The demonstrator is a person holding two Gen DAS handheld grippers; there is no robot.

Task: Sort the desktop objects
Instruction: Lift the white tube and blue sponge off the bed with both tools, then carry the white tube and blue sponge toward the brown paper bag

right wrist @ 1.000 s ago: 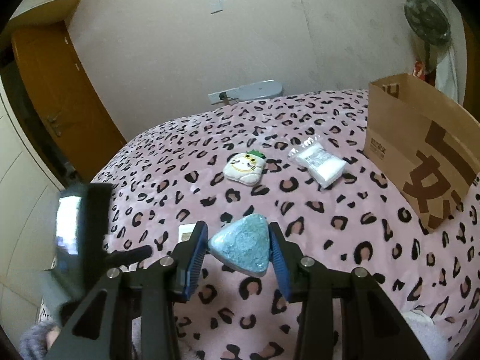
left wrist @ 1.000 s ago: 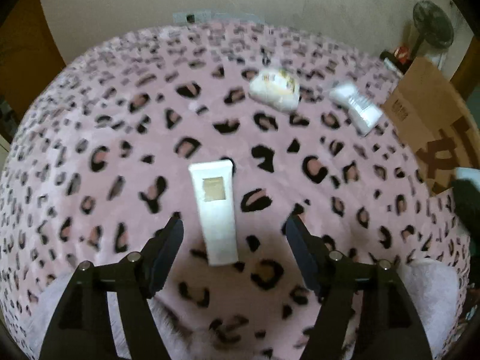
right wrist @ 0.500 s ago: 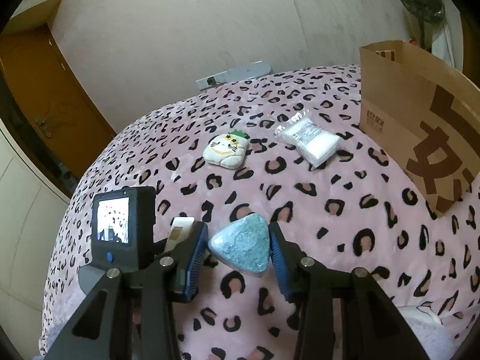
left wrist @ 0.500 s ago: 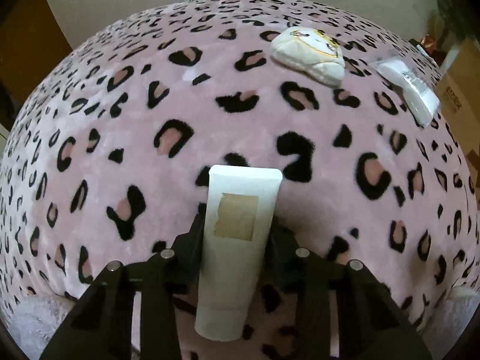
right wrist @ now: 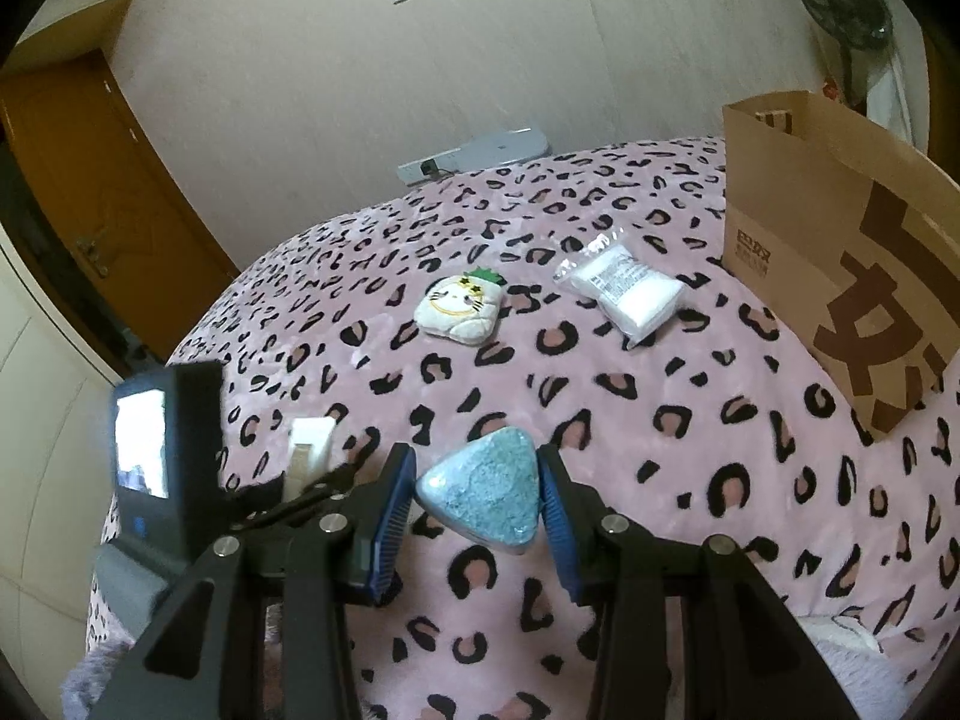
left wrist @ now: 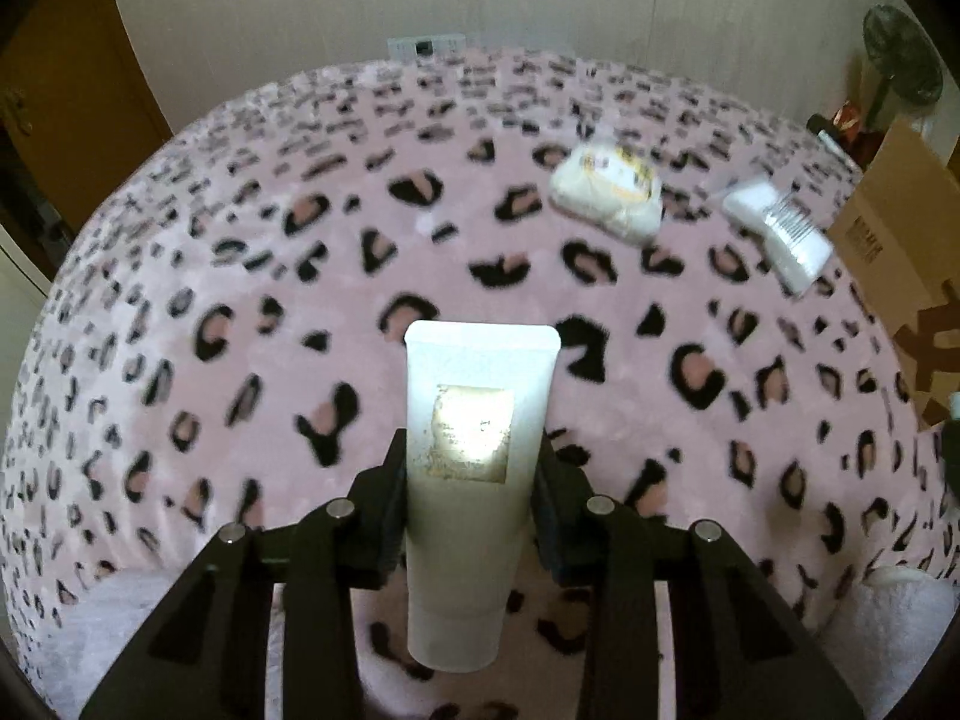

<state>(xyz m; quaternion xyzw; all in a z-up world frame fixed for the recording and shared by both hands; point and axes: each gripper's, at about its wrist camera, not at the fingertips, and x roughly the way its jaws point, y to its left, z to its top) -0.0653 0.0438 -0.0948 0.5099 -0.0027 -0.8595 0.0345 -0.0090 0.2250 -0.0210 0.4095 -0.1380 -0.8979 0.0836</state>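
While the white cosmetic tube (left wrist: pixel 474 480) is clamped lengthwise by the left gripper (left wrist: pixel 471 501), the blue triangular sponge (right wrist: pixel 483 495), pinched by the right gripper (right wrist: pixel 477 504), is nearer the paper bag (right wrist: pixel 840 276).

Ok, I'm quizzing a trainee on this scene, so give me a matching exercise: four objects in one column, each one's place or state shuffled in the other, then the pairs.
Things:
1. white tube
2. blue triangular sponge
3. clear packet
4. brown paper bag

Places or states:
A. lying loose on the blanket, nearest the bag
B. clamped in the right gripper
C. standing open at the right edge
D. clamped in the left gripper

Pairs: 1-D, 2-B, 3-A, 4-C
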